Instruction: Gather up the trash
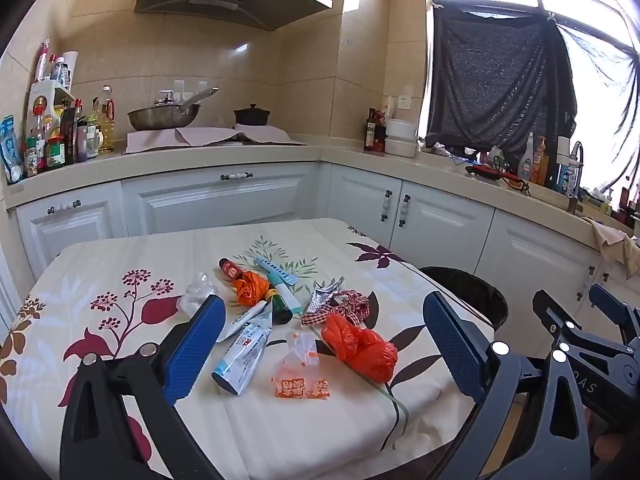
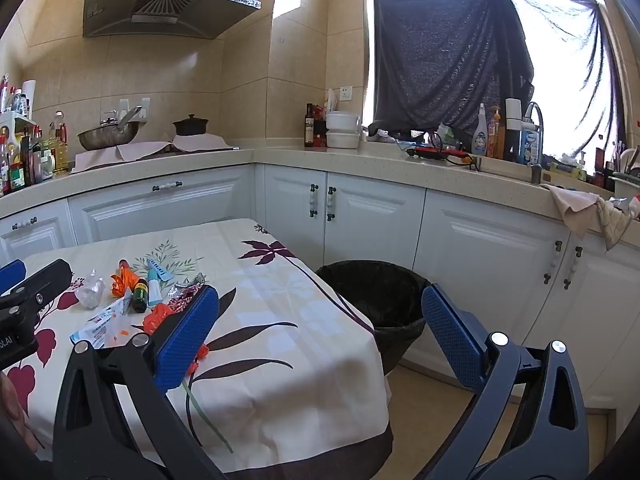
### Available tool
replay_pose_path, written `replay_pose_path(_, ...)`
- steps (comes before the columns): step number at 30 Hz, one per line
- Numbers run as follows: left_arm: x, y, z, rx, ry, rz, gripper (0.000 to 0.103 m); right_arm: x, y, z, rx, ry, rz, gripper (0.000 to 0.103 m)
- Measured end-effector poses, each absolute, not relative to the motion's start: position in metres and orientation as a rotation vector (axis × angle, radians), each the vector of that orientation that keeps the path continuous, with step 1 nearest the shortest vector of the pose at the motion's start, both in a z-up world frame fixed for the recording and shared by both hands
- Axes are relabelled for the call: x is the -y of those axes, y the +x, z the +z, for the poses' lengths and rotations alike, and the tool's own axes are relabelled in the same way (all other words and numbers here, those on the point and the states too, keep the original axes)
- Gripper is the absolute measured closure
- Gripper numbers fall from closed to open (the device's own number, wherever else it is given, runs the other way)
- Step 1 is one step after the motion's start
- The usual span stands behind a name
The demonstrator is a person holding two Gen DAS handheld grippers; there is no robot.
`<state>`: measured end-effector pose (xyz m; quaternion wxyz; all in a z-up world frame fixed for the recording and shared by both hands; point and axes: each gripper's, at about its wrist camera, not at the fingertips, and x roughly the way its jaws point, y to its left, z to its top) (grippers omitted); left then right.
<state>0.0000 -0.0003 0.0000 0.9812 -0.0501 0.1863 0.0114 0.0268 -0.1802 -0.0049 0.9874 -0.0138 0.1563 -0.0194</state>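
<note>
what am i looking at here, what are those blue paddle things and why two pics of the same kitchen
The blue paddles are the fingers of two hand-held grippers, with no robot arm behind them. A person carries one in each hand, and each has a camera looking along its fingers, so you get two views. The left gripper faces a table strewn with trash: an orange plastic bag, a toothpaste tube, a dark bottle. The right gripper faces a black-lined bin beside the table. Both are open, holding nothing.

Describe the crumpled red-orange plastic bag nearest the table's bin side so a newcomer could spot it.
On the floral tablecloth, find the trash pile. The crumpled red-orange plastic bag lies at its edge toward the black bin, beside a checked ribbon. It is larger and redder than the orange bag farther back.
</note>
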Motion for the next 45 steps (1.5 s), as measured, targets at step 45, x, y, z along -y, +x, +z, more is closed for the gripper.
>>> replay_pose_path(45, 0.0004, -0.0014, 0.0028, -0.367, -0.097, 0.012, 0.007, 0.1801, 0.0257, -0.0045, -0.31, -0.029, -0.04, 0.004)
